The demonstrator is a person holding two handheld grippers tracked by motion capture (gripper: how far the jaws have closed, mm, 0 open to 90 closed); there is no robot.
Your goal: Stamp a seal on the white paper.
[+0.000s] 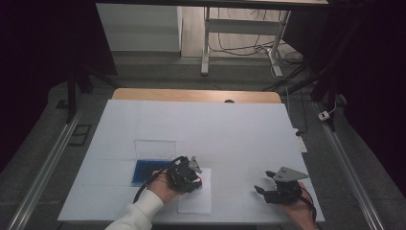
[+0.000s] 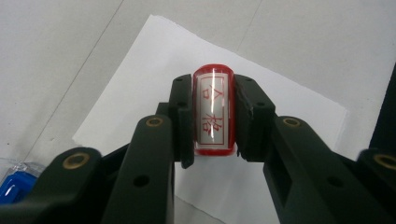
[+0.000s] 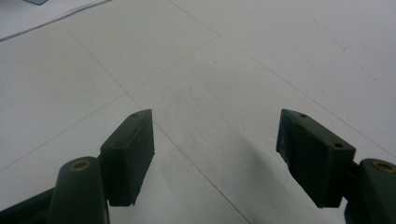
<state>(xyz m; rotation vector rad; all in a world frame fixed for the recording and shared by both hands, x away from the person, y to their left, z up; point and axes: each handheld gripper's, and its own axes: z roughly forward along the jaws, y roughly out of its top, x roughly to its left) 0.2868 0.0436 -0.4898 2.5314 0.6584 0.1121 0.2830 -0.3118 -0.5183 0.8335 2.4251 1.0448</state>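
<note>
My left gripper (image 2: 213, 116) is shut on a red stamp (image 2: 213, 112) whose clear top bears a white label with red characters. It hovers over a small white sheet of paper (image 2: 154, 60). From the high view the left gripper (image 1: 189, 173) sits above that sheet (image 1: 195, 199), just right of a blue ink pad (image 1: 146, 171). A corner of the blue ink pad (image 2: 14, 184) shows at the lower left of the left gripper view. My right gripper (image 3: 215, 149) stands open over bare white table cover, and the high view shows it (image 1: 265, 182) near the front right.
A clear lid (image 1: 154, 148) lies behind the ink pad on the white table cover (image 1: 191, 124). The wooden table edge (image 1: 196, 95) runs along the back. A metal desk frame (image 1: 239, 28) and cables (image 1: 287, 57) stand on the floor beyond. Rails flank both sides.
</note>
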